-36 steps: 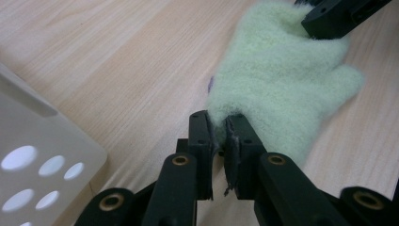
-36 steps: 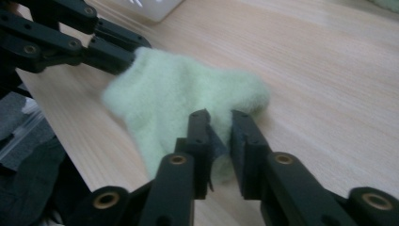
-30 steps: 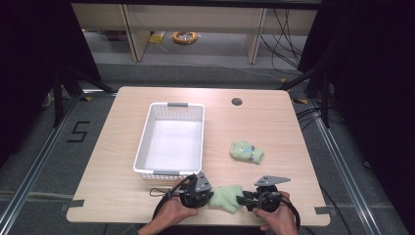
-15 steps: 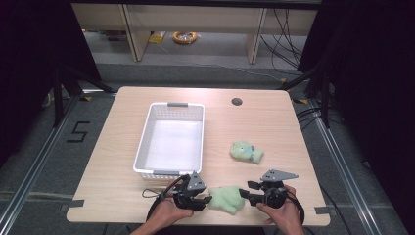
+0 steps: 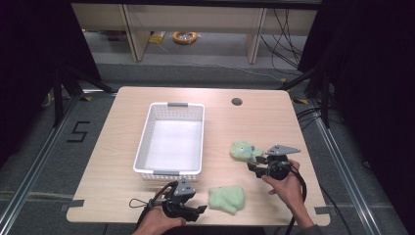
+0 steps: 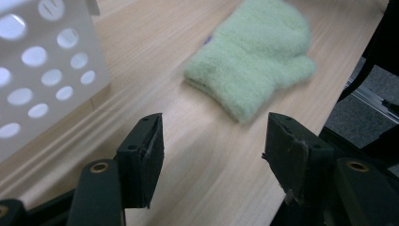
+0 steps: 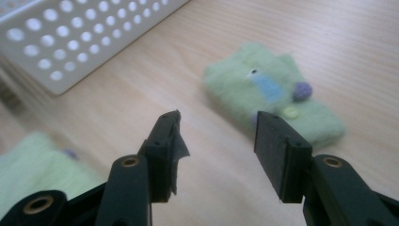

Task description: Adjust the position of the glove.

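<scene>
A plain green mitten (image 5: 226, 198) (image 6: 249, 70) lies flat near the table's front edge. My left gripper (image 5: 200, 209) (image 6: 211, 146) sits just left of it and points at it. Its jaws have just been opening, and nothing is between them. A second green mitten (image 5: 243, 150) (image 7: 273, 94), with a blue patch and small buttons, lies farther back on the right. My right gripper (image 5: 253, 164) (image 7: 216, 141) hovers close to its near side, open. Its jaws have just closed a little, with nothing between them.
A white perforated basket (image 5: 142, 147) (image 6: 42, 70) (image 7: 70, 42) stands left of centre with nothing in it, its near wall close to my left gripper. A round cable hole (image 5: 237, 102) is at the table's back. The table's front edge (image 5: 195, 223) runs just below the left hand.
Both grippers were at the plain mitten. My left gripper has opened, let go of it and drawn back left. My right gripper has moved right and away to the second mitten.
</scene>
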`<state>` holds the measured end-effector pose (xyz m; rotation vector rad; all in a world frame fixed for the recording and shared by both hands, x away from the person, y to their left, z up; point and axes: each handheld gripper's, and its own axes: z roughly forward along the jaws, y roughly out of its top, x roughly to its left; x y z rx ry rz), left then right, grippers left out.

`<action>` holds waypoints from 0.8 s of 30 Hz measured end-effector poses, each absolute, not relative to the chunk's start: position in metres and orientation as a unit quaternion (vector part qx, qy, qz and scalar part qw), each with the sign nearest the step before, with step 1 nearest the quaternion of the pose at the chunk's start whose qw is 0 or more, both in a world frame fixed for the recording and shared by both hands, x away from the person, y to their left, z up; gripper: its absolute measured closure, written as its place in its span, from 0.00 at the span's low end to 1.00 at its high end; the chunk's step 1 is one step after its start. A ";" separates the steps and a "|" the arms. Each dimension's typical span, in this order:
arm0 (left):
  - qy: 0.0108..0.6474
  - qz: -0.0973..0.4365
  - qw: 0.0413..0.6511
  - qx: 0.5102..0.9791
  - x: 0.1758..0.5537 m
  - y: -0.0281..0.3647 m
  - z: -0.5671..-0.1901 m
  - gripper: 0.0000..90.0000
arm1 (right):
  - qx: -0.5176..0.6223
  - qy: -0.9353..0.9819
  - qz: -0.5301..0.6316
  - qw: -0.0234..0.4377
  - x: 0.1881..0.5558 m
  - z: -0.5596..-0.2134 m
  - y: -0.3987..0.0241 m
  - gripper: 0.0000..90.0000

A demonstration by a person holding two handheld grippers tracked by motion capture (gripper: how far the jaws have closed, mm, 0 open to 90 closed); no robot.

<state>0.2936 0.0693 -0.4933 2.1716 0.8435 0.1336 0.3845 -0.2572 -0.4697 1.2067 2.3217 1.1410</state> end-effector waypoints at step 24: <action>0.335 0.052 0.387 0.858 0.287 0.075 -0.497 0.38 | 0.451 0.821 0.323 0.136 0.462 -0.495 -0.236 0.61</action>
